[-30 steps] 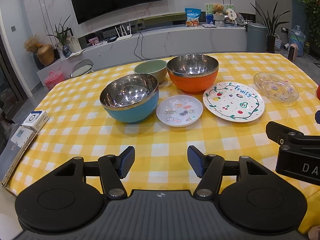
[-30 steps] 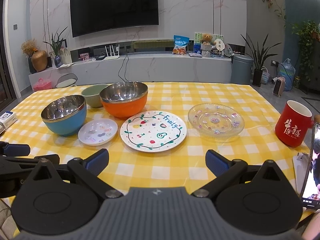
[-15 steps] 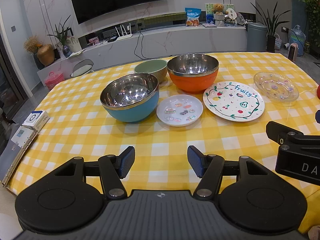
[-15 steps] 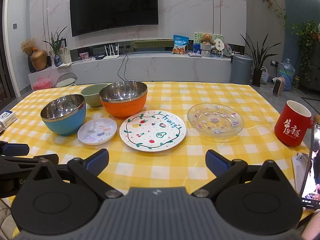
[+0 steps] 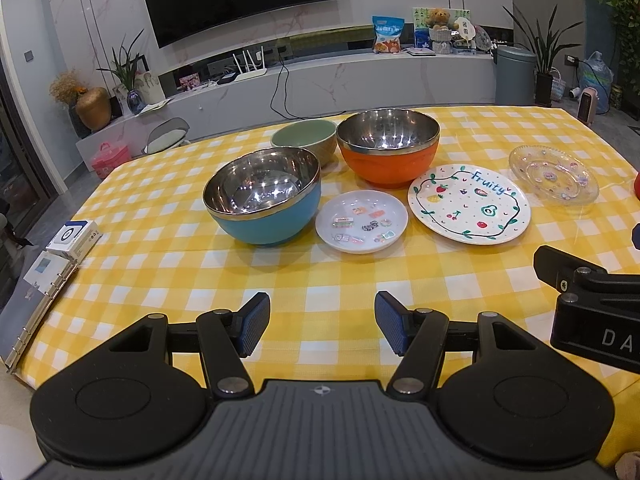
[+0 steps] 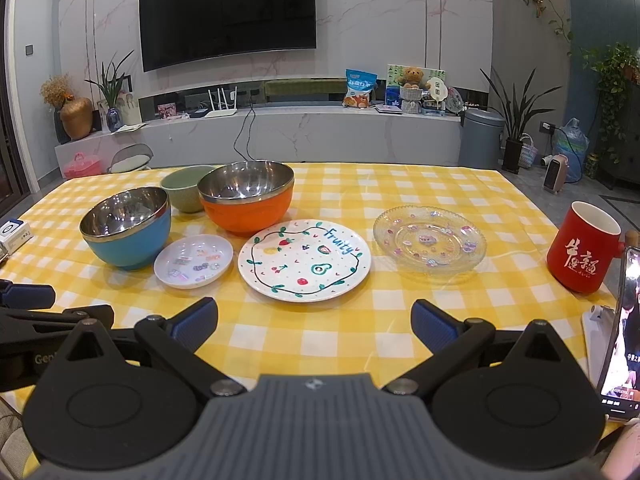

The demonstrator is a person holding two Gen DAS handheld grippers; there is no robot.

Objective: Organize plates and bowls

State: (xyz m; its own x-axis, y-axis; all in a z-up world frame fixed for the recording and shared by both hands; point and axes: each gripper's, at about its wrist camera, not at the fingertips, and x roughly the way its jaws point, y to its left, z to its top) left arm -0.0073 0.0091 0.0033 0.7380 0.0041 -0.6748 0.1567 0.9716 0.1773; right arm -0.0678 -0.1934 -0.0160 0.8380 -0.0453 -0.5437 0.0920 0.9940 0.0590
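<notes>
Checked table (image 6: pixel 400 184), blue bowl (image 5: pixel 264 200), orange bowl (image 5: pixel 388 148), both grippers (fingers (image 5: pixel 252 322) apart)

In front of my two grippers I see a bare strip of table (image 6: pixel 320 336) along the near edge. Behind it the dishes make one row: blue bowl (image 5: pixel 264 196), small white plate (image 5: pixel 361 221), fruit plate (image 6: pixel 304 258) and glass plate (image 6: pixel 430 242), with narrow gaps. The orange bowl (image 5: pixel 388 146) and green bowl (image 5: pixel 304 140) stand behind them, close together. At the right edge a red mug (image 6: pixel 582 248) and a phone (image 6: pixel 622 328) block the side.
</notes>
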